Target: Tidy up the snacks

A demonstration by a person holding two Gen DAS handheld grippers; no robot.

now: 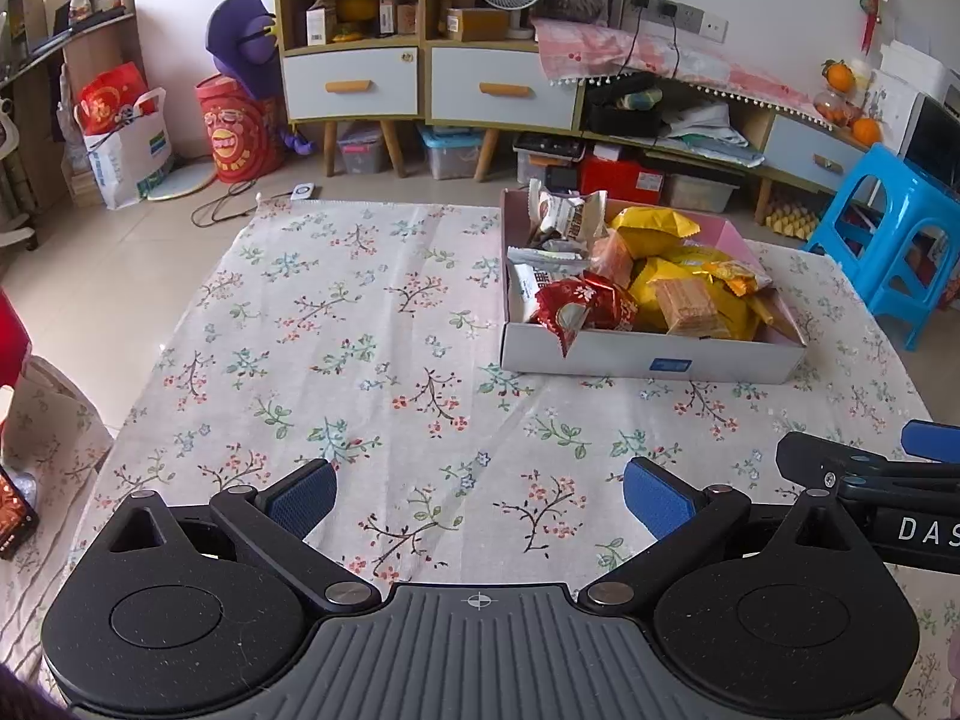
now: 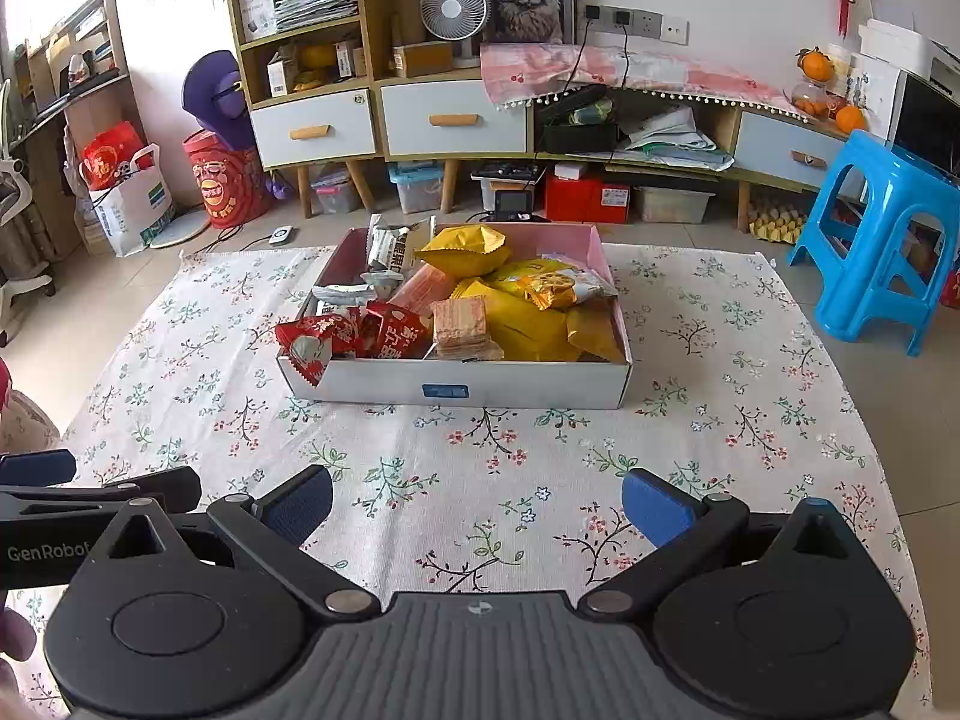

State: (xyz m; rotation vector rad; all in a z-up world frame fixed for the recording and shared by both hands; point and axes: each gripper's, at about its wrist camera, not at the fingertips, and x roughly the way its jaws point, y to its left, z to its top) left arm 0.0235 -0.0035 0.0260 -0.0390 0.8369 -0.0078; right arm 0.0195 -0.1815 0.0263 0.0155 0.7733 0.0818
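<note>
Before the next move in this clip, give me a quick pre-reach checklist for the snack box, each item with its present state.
1. Left tongs open, nothing held: ok.
2. Right tongs open, nothing held: ok.
3. Floral tablecloth bare between tongs and snack box: ok.
4. All snacks fully inside the box: not ok; red packet overhangs the near left corner.
5. Wafer pack on top, reachable: ok.
6. Snacks underneath: cannot tell.

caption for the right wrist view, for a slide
Open right gripper hovers over floral tablecloth, facing a white box heaped with snack packets.
</note>
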